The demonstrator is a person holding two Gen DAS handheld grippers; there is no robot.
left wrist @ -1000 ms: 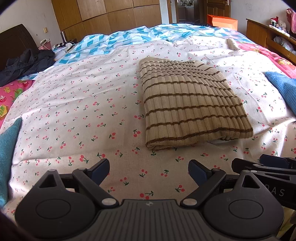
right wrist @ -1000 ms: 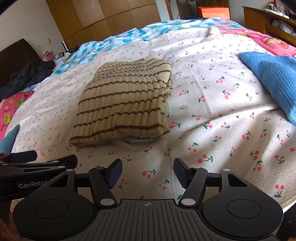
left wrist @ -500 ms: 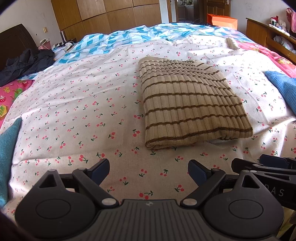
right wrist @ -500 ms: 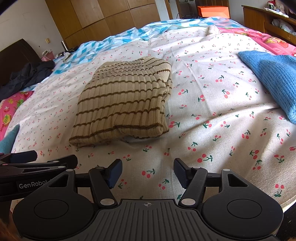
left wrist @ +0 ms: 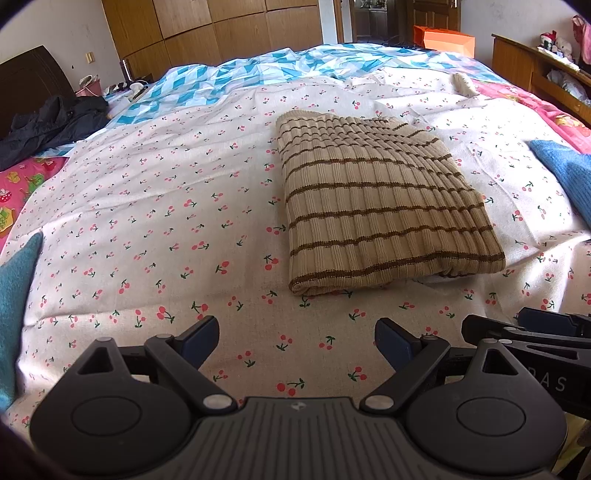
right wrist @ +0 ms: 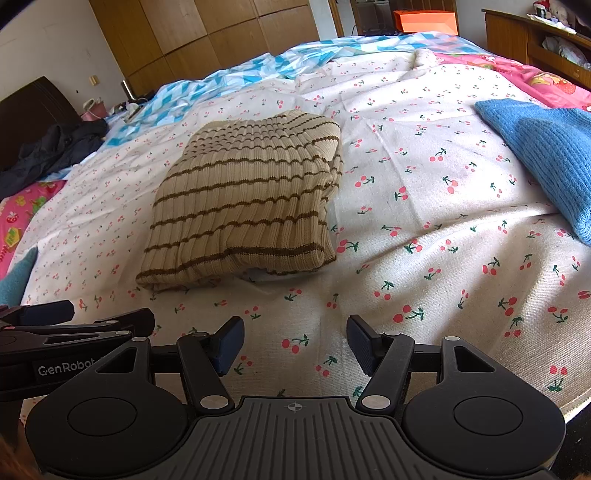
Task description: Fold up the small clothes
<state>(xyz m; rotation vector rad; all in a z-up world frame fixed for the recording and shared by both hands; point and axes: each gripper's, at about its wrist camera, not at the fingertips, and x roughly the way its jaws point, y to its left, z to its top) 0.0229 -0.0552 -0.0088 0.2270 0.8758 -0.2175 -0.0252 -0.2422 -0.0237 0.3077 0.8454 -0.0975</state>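
A beige ribbed sweater with brown stripes [left wrist: 376,199] [right wrist: 247,199] lies folded into a rectangle on the cherry-print bed sheet [left wrist: 155,221] [right wrist: 424,206]. My left gripper [left wrist: 295,341] is open and empty, hovering over the sheet a short way in front of the sweater's near edge. My right gripper [right wrist: 295,341] is also open and empty, near the bed's front edge, with the sweater ahead and to its left. Each gripper shows at the side of the other's view.
A blue knit garment [right wrist: 546,155] [left wrist: 565,173] lies on the right of the bed. A teal cloth [left wrist: 14,302] sits at the left edge. Dark clothing [left wrist: 48,125] is heaped at the far left. Wooden wardrobes [left wrist: 221,33] and a shelf unit [left wrist: 535,70] stand beyond.
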